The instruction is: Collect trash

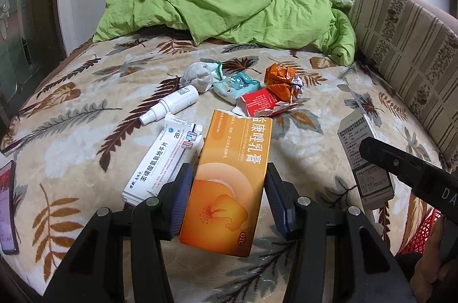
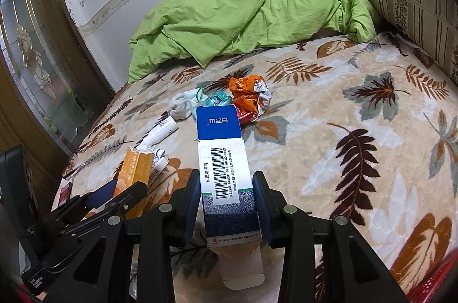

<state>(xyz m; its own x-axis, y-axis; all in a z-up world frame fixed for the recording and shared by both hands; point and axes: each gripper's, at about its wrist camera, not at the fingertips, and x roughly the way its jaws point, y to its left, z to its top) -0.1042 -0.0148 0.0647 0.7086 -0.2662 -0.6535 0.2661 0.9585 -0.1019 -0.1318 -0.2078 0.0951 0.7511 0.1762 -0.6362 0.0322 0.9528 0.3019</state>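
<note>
Mid-collection, both grippers loaded. Left gripper [image 1: 227, 198] clamped on the orange carton [image 1: 229, 180], lifted over the bed [image 1: 300, 154]; right gripper [image 2: 227, 205] clamped on the blue-and-white carton [image 2: 226, 182]. Next, probably: carry both to the red basket [image 2: 429, 288] and release. More trash left mid-bed: white carton [image 1: 163, 160], spray bottle [image 1: 171, 104], crumpled wrappers [image 1: 282, 84]. Basket cut off at frame edge, interior unseen.

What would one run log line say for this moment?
left gripper: shut on orange box | right gripper: shut on blue-white box | bed: litter remains
</note>
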